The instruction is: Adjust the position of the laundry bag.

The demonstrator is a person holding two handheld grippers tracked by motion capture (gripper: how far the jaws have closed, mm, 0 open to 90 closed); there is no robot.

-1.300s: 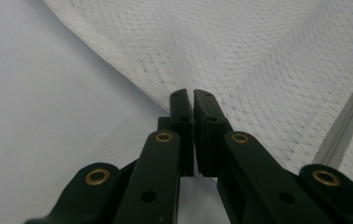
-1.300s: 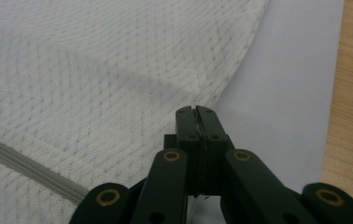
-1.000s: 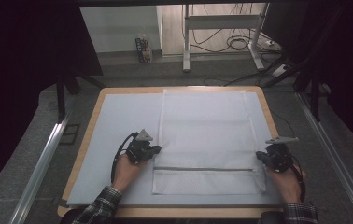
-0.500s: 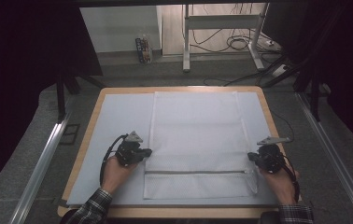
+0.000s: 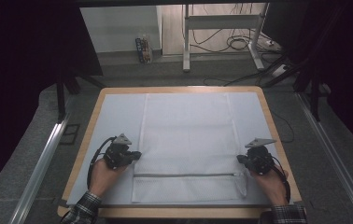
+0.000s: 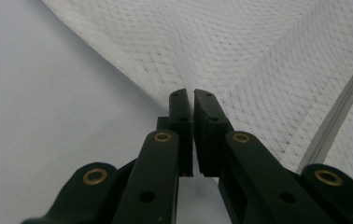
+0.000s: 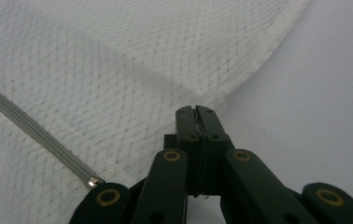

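A white mesh bag [image 5: 186,135] lies flat on the pale blue mat [image 5: 114,116], with a grey zipper [image 5: 184,175] running across its near end. My left gripper [image 5: 136,155] is shut on the bag's left edge, just above the zipper line. In the left gripper view the jaws [image 6: 191,95] pinch the hem of the mesh [image 6: 240,56], and the zipper [image 6: 338,121] runs off to the right. My right gripper [image 5: 240,159] is shut on the bag's right edge. In the right gripper view its tips [image 7: 196,111] nip the mesh [image 7: 118,70] near the zipper's end [image 7: 93,182].
The mat covers a wooden table whose rim [image 5: 179,89] shows at the far side. Metal rails run along the floor at the left [image 5: 44,163] and right [image 5: 333,158]. Beyond the table stand desk legs with loose cables [image 5: 221,42].
Both grippers have slid to the left across the table, and the mesh bag has come along with them, also a little nearer the person. The jaws stay shut.
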